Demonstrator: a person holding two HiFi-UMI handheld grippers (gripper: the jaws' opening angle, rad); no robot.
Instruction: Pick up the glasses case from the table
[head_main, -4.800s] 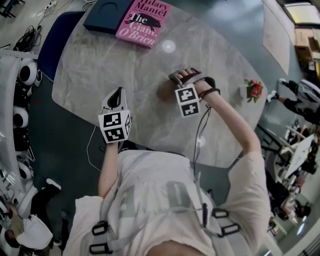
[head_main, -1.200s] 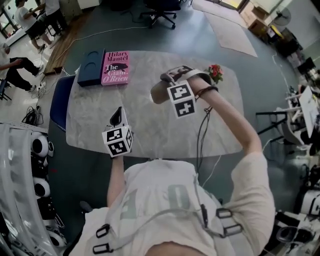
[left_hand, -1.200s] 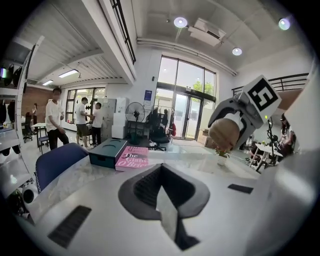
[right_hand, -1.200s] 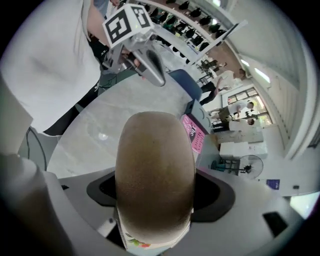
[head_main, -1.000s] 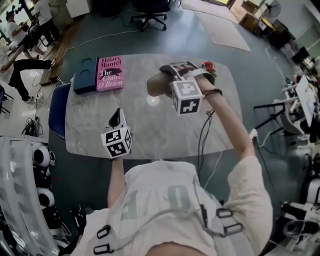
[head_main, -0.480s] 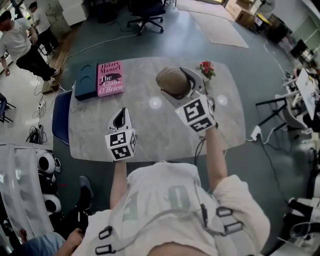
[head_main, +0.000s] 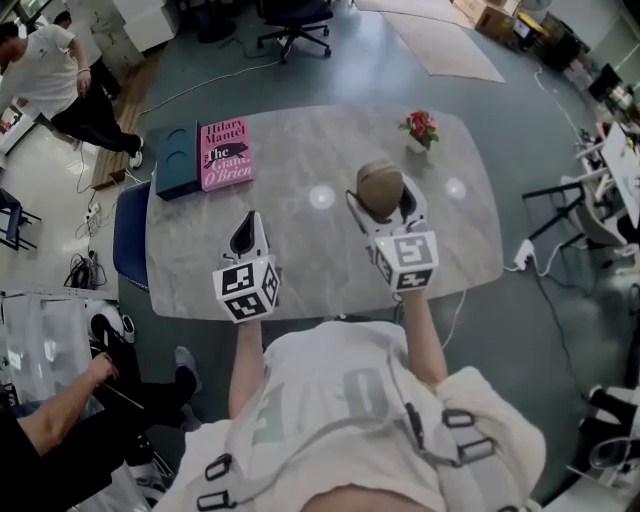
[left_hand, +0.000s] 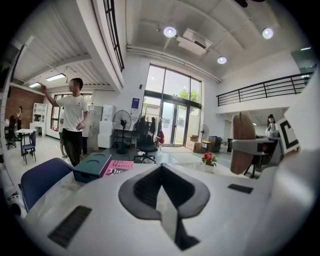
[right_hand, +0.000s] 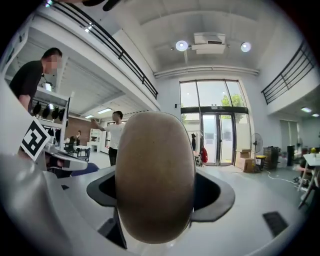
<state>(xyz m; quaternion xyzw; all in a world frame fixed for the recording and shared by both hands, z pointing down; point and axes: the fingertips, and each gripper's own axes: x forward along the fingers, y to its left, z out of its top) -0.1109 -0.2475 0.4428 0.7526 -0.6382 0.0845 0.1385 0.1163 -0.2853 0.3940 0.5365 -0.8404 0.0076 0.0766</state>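
Note:
The glasses case (head_main: 379, 185) is a brown oval shell, held up above the marble table (head_main: 300, 140) right of centre. My right gripper (head_main: 381, 198) is shut on it, one jaw on either side. In the right gripper view the glasses case (right_hand: 155, 180) fills the middle, end-on between the dark pads of the right gripper (right_hand: 157, 195). From the left gripper view the case (left_hand: 242, 142) stands upright off to the right. My left gripper (head_main: 246, 228) hovers over the table's near left part; the left gripper (left_hand: 162, 187) is shut on nothing.
A pink book (head_main: 222, 155) and a dark blue box (head_main: 178, 160) lie at the table's far left. A small pot of red flowers (head_main: 421, 128) stands at the far right. A blue chair (head_main: 130, 235) is beside the left edge. People (head_main: 60, 80) stand beyond.
The right gripper has lifted the glasses case off the table and swung it back towards me, turning it end-on. The left gripper has barely moved.

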